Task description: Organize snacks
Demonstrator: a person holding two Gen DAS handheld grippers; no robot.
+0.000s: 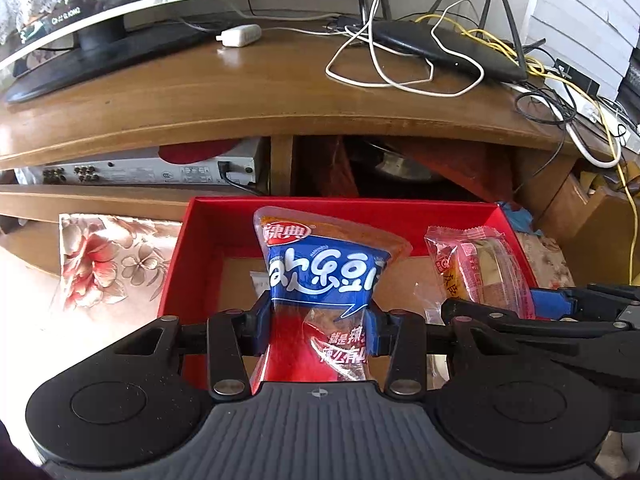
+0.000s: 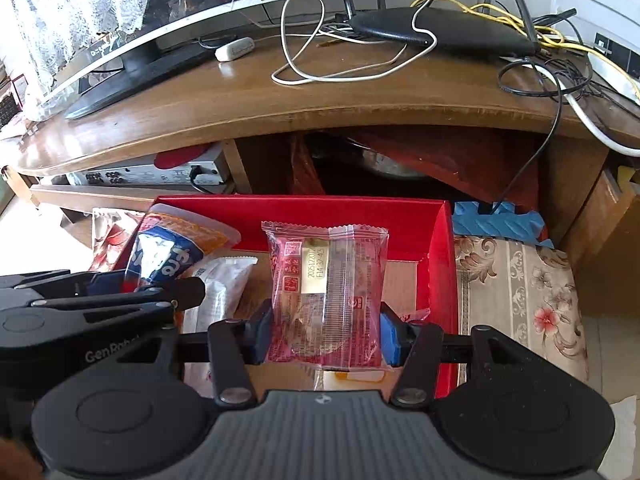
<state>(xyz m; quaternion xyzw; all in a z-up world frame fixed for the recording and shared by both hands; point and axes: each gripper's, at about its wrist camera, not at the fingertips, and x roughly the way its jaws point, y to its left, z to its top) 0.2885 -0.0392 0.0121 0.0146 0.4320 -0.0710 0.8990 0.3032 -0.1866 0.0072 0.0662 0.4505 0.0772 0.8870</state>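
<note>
Snacks held over the red box (image 1: 208,216): left gripper (image 1: 320,320) fingers pinch the blue spicy-snack pouch (image 1: 320,276) upright; right gripper (image 2: 324,332) fingers pinch the clear pastry packet (image 2: 326,288). Both hang above the cardboard floor, likely ready for side-by-side placing. White packet (image 2: 224,288) already lies inside.

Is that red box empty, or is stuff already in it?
Not empty: a white packet lies on the red box floor, seen from the right wrist.

A router (image 1: 448,50) and tangled cables (image 1: 400,76) sit on the wooden desk (image 1: 260,92).
</note>
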